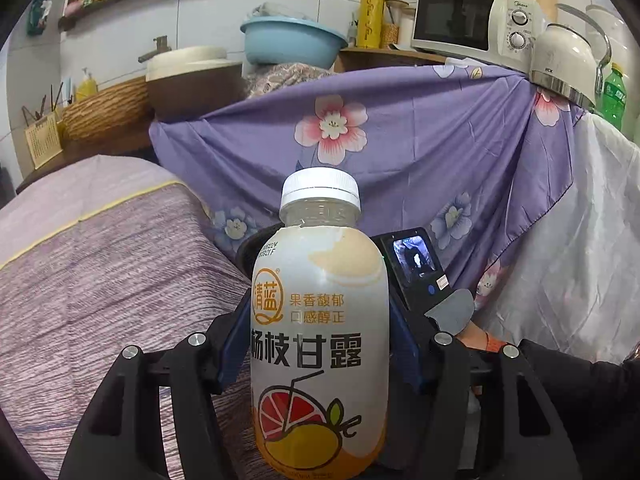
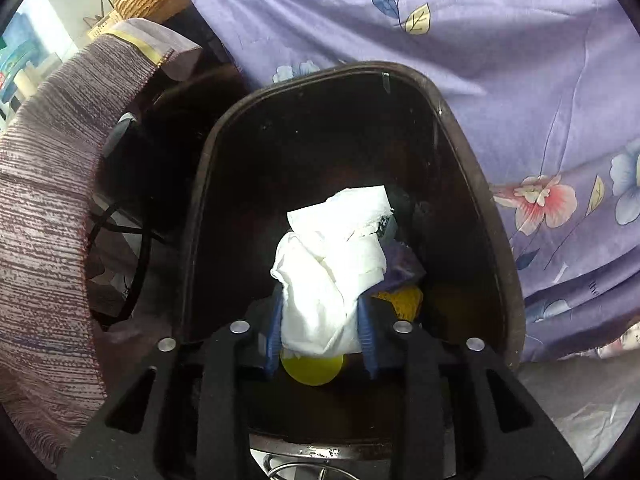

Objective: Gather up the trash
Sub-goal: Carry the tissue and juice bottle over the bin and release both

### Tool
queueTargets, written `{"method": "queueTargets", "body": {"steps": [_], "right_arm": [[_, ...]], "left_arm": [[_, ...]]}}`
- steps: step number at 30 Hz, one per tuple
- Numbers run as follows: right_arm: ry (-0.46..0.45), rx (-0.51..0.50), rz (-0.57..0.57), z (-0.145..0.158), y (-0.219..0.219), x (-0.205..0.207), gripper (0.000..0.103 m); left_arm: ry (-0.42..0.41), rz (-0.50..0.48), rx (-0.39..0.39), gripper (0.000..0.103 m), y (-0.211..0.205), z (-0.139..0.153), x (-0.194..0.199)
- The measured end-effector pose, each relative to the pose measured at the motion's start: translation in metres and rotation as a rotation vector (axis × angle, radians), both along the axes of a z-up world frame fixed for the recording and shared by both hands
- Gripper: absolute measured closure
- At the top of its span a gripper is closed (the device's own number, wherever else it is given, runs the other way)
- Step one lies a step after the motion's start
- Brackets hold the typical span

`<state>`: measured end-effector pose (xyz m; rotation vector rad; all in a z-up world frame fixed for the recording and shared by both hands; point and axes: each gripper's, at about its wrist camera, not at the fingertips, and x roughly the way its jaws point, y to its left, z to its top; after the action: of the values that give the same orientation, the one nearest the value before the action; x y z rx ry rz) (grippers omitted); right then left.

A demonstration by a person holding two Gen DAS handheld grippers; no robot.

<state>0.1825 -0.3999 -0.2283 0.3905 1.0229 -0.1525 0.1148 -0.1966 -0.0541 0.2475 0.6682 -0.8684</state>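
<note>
Bottle (image 1: pixel 319 332) base cut off; tissue (image 2: pixel 332 276) hides bin (image 2: pixel 472 184) contents.

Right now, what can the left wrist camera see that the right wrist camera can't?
Only the left wrist view shows the left gripper clamping a white-capped plastic juice bottle, plus a white microwave and a blue plastic basin.

Only the right wrist view shows the right gripper holding a crumpled white tissue over a dark brown trash bin.

Both show the purple flowered cloth.
</note>
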Motion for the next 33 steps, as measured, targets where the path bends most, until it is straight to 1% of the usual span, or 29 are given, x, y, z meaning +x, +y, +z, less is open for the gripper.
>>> {"method": "queueTargets", "body": {"steps": [1, 5, 6, 7, 9, 11, 15, 18, 21, 24, 27, 33], "right_arm": [[-0.002, -0.005, 0.003, 0.001, 0.000, -0.001, 0.058], [-0.015, -0.027, 0.007, 0.008, 0.001, -0.007, 0.057], [-0.019, -0.020, 0.005, 0.010, -0.001, -0.009, 0.053], [-0.030, -0.011, 0.005, 0.014, -0.002, -0.012, 0.044], [-0.054, -0.027, 0.005, 0.021, -0.005, -0.016, 0.036], [-0.057, -0.039, 0.002, 0.026, -0.006, -0.019, 0.036], [-0.067, -0.027, -0.030, 0.035, -0.016, -0.030, 0.036], [-0.078, -0.071, -0.055, 0.045, -0.023, -0.041, 0.036], [-0.093, -0.120, -0.068, 0.058, -0.028, -0.057, 0.035], [-0.088, -0.176, -0.083, 0.066, -0.034, -0.070, 0.035], [-0.091, -0.189, -0.099, 0.070, -0.042, -0.082, 0.035], [-0.083, -0.233, -0.122, 0.075, -0.048, -0.099, 0.035]], "left_arm": [[0.003, -0.001, 0.002, 0.042, -0.001, -0.001, 0.000], [0.014, -0.007, 0.017, 0.042, -0.010, -0.009, 0.001], [0.017, -0.008, 0.018, 0.042, -0.013, -0.011, 0.001], [0.021, -0.011, 0.020, 0.042, -0.015, -0.013, 0.002], [0.021, -0.015, 0.030, 0.042, -0.020, -0.016, 0.002], [0.019, -0.017, 0.037, 0.042, -0.025, -0.018, 0.001], [0.028, -0.018, 0.044, 0.042, -0.036, -0.024, 0.003], [0.041, -0.015, 0.072, 0.042, -0.048, -0.037, 0.007], [0.081, -0.010, 0.091, 0.042, -0.061, -0.052, 0.014], [0.099, 0.000, 0.125, 0.042, -0.076, -0.069, 0.022], [0.132, 0.005, 0.149, 0.042, -0.091, -0.087, 0.031], [0.154, 0.026, 0.206, 0.042, -0.113, -0.118, 0.047]]}}
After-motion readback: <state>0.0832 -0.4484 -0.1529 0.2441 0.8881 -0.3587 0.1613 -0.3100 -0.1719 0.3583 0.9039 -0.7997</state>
